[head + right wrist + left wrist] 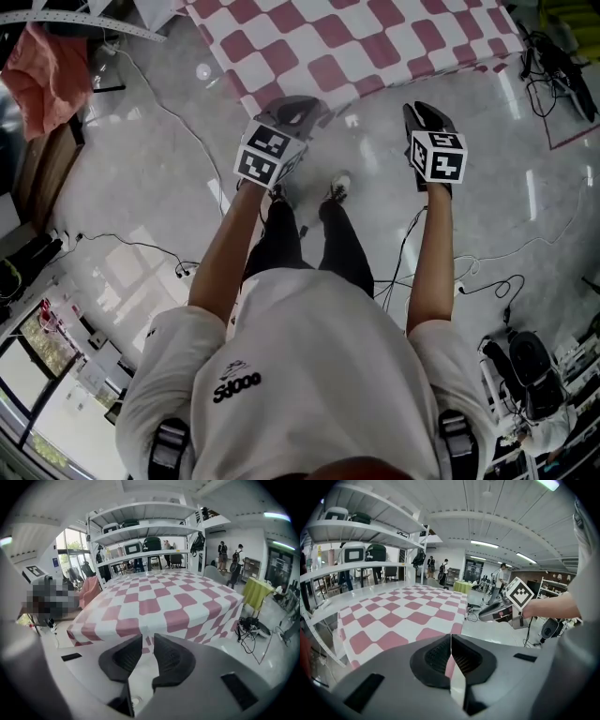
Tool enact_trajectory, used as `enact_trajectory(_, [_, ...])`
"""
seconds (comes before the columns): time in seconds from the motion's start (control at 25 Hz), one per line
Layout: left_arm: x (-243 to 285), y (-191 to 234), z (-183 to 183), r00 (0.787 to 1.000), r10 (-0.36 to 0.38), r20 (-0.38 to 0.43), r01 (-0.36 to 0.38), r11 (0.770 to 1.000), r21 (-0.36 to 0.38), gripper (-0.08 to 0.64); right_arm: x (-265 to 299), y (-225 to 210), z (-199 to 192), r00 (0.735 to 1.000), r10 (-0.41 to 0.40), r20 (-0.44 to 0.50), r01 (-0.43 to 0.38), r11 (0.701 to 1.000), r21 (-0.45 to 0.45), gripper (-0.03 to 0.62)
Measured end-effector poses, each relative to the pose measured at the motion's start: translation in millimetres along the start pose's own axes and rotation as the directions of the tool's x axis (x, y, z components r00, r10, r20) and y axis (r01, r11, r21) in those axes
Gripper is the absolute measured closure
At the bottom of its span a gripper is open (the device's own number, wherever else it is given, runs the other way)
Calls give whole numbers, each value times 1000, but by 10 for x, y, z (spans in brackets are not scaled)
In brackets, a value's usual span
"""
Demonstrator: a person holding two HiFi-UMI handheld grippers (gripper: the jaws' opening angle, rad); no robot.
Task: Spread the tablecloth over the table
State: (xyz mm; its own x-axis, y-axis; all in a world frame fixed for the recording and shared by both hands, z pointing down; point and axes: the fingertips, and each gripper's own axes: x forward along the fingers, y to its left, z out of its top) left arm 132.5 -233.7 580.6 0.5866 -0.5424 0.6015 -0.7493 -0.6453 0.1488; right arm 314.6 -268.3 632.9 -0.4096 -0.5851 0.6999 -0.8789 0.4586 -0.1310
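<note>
Left gripper (298,111): jaws closed, apparently pinching the near hem of the cloth (375,37) at 12 o'clock. Right gripper (427,114): jaws parted, empty, just short of that hem, also at 12 o'clock. Left is nearer.

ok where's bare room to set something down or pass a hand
The tablecloth top is bare. Open floor lies between its near edge and the person's shoes. Crowded: cables on the person's right, shelves past the far edge.

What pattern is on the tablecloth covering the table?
The tablecloth is a checkerboard of dusty-red and white squares, which shows best in the right gripper view.
</note>
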Motion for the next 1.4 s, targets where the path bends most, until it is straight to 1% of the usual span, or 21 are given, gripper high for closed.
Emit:
enact_trajectory(0.12, [-260,119,201,999,6,49,-8,999,32,531,-231,120,305,997,-40,72,38,999,34,520])
enact_trajectory(0.28, [-619,225,517,993,22,116,-31,997,75,531,-639,267,732,983,-102,155,99,995,28,566])
enact_trajectory(0.44, [-1061,381,874,980,48,193,-70,991,111,531,-1097,519,1281,957,-137,255,143,990,-5,569])
enact_trajectory(0.56, [-1406,491,1156,965,67,254,-108,983,150,531,-1436,768,1719,929,-145,340,172,984,-49,569])
enact_trajectory(0.72, [-1863,563,1475,944,95,317,-166,964,206,531,-1818,1145,2187,894,-122,432,189,975,-116,569])
enact_trajectory(0.88, [-2252,631,1805,915,114,388,-213,952,221,531,-2062,1491,2556,865,-81,496,197,962,-187,569])
enact_trajectory(1.0, [-2464,659,1976,898,127,421,-246,939,241,531,-2178,1709,2772,847,-49,529,199,952,-232,569])
enact_trajectory(1.08, [-2582,646,2056,890,130,437,-262,931,256,531,-2247,1830,2891,836,-25,548,192,949,-250,569])
enact_trajectory(1.2, [-2718,657,2120,878,136,459,-279,925,259,531,-2347,1967,3046,819,0,573,185,946,-266,569])
enact_trajectory(1.32, [-2852,715,2186,863,168,477,-318,914,254,532,-2435,2072,3178,804,13,594,199,936,-290,569])
enact_trajectory(1.4, [-2946,738,2227,851,180,493,-338,907,251,532,-2469,2145,3231,799,22,600,207,928,-309,569])
